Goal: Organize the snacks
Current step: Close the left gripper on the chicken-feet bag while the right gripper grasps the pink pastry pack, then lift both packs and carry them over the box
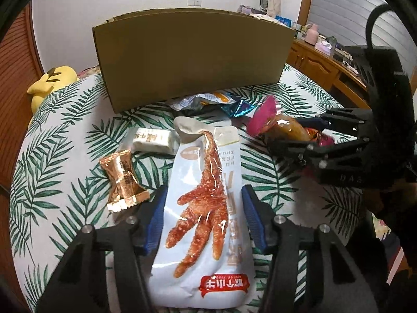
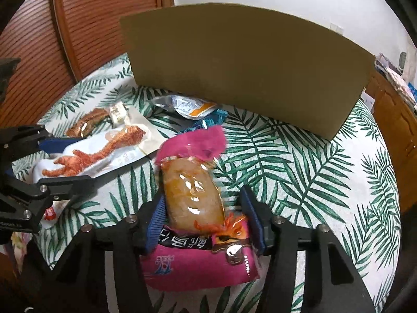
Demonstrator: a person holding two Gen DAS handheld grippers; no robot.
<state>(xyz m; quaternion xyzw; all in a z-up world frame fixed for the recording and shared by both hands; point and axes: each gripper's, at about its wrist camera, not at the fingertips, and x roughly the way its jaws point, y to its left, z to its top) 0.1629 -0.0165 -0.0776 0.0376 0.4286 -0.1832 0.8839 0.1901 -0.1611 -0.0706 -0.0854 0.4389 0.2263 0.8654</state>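
Note:
A white snack packet printed with a chicken foot [image 1: 200, 208] lies lengthwise between the blue pads of my left gripper [image 1: 204, 190], and both pads touch its long edges. The right wrist view shows the same packet [image 2: 99, 154] and the left gripper [image 2: 78, 163] at the left. My right gripper [image 2: 202, 193] is closed around a pink packet with a brown snack behind a clear window [image 2: 192, 195]. In the left wrist view the right gripper [image 1: 297, 130] shows at the right, with the pink packet [image 1: 263, 117] poking out of it. A cardboard box [image 1: 192, 60] [image 2: 247, 65] stands behind the snacks.
Loose on the leaf-print tablecloth [image 1: 52, 156] are a gold-wrapped snack [image 1: 122, 180], a white bar [image 1: 153, 138], a silver and orange packet [image 1: 206, 100] and a blue wrapper [image 1: 239, 108]. A yellow plush toy [image 1: 49, 80] sits at the far left, a wooden cabinet [image 1: 320, 62] at the right.

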